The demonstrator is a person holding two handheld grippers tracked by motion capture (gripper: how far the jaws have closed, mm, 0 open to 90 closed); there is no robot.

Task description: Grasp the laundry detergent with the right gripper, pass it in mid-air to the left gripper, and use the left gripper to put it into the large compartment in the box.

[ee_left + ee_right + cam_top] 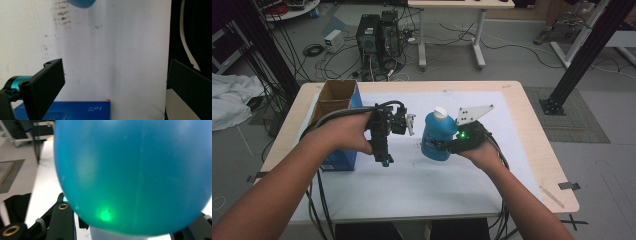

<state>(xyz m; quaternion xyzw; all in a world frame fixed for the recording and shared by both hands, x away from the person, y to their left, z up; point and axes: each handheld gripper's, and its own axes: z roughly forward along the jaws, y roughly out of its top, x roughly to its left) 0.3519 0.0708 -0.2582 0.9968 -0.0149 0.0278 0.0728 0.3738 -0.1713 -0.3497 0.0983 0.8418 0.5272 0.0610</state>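
White-covered bench [412, 180]; cabled floor [512, 55] behind. Right gripper [447, 145] pinches blue bottle [435, 137]; left gripper [411, 124] spread, beside cardboard box [334, 100].

The bottle [135, 170] looked like glossy, translucent blue plastic. The sheet [112, 62] was matt white, perhaps paper, faintly creased and smudged. The box [334, 100] was brown cardboard; the table [537, 145] pale wood.

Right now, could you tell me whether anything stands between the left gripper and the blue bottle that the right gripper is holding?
Nothing visible does. The left gripper, jaws open, is beside the blue bottle, with only white table cover in the gap. The right gripper holds the bottle from its other side. The cardboard box stands behind the left hand.
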